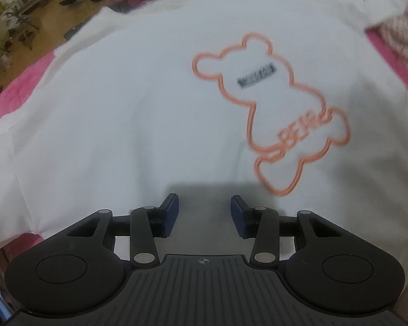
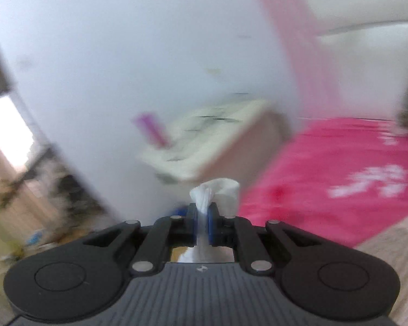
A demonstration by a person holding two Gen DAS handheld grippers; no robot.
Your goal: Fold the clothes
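A white T-shirt (image 1: 138, 103) with an orange bear outline (image 1: 269, 108) lies spread on a pink bedspread (image 1: 16, 87). My left gripper (image 1: 204, 213) is open and empty, hovering just above the shirt's near part. In the right wrist view my right gripper (image 2: 203, 217) is shut on a bunched fold of white shirt cloth (image 2: 215, 190), which sticks up between the blue pads. That view is blurred by motion.
The pink bedspread (image 2: 326, 168) fills the right of the right wrist view, with a beige box-like thing (image 2: 212, 141) and a white wall behind. Pink-white striped cloth (image 1: 399, 35) lies at the far right. A cluttered room floor (image 1: 19, 13) shows far left.
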